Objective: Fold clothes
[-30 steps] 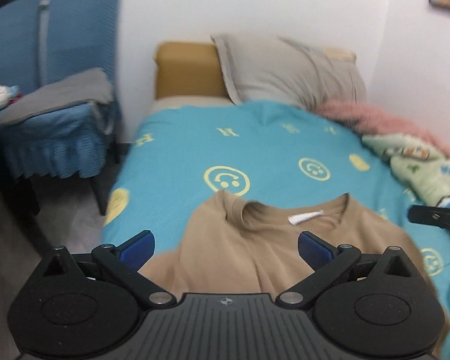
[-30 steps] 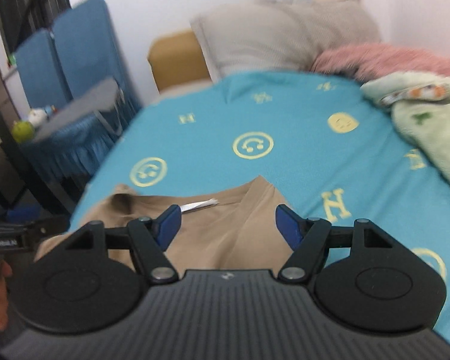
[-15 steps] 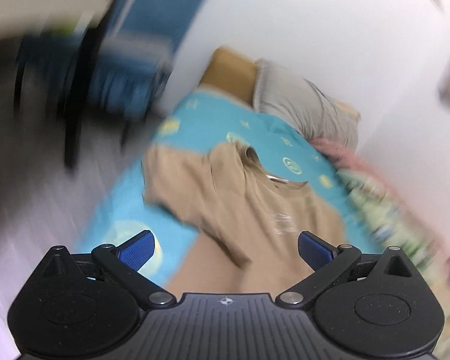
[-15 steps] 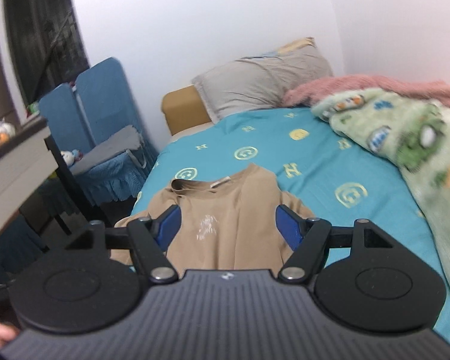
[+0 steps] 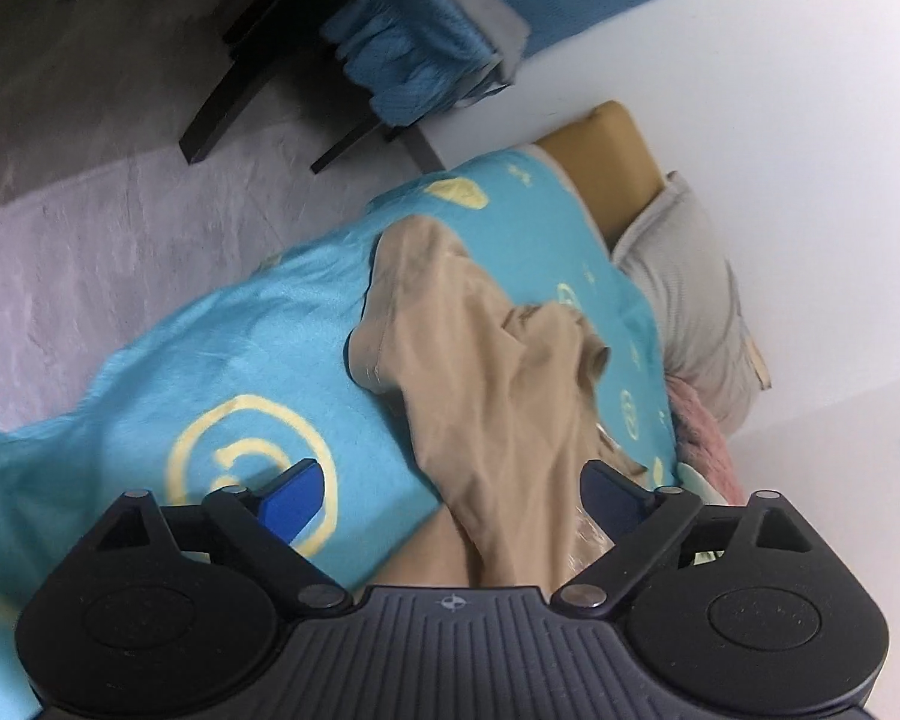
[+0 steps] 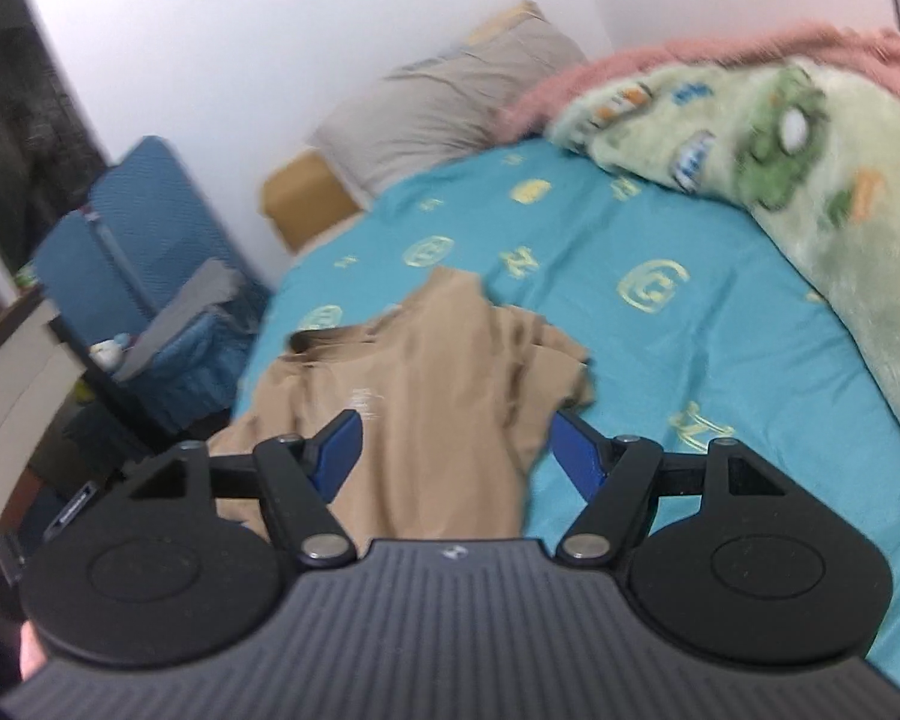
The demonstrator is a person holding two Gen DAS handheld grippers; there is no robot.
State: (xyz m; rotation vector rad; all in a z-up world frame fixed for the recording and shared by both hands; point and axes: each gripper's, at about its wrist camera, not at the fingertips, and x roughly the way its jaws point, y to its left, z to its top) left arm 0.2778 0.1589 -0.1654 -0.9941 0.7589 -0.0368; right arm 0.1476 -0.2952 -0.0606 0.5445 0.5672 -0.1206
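A tan T-shirt (image 5: 498, 396) lies rumpled on the turquoise bedspread (image 5: 222, 372), collar toward the pillow. My left gripper (image 5: 450, 495) is open above the shirt's lower part, tilted, holding nothing. In the right wrist view the same shirt (image 6: 438, 384) lies spread with a bunched sleeve on the right. My right gripper (image 6: 453, 450) is open above the shirt's near end and holds nothing.
A grey pillow (image 6: 450, 102) and tan headboard (image 6: 303, 198) are at the bed's head. A green patterned blanket (image 6: 810, 192) and pink fleece (image 6: 690, 60) lie along the right side. Blue chairs (image 6: 144, 252) stand left of the bed on the grey floor (image 5: 90, 180).
Both grippers have pulled back from the collar toward the foot of the bed. The left view has rolled to the side. The shirt now lies more rumpled, with a sleeve bunched.
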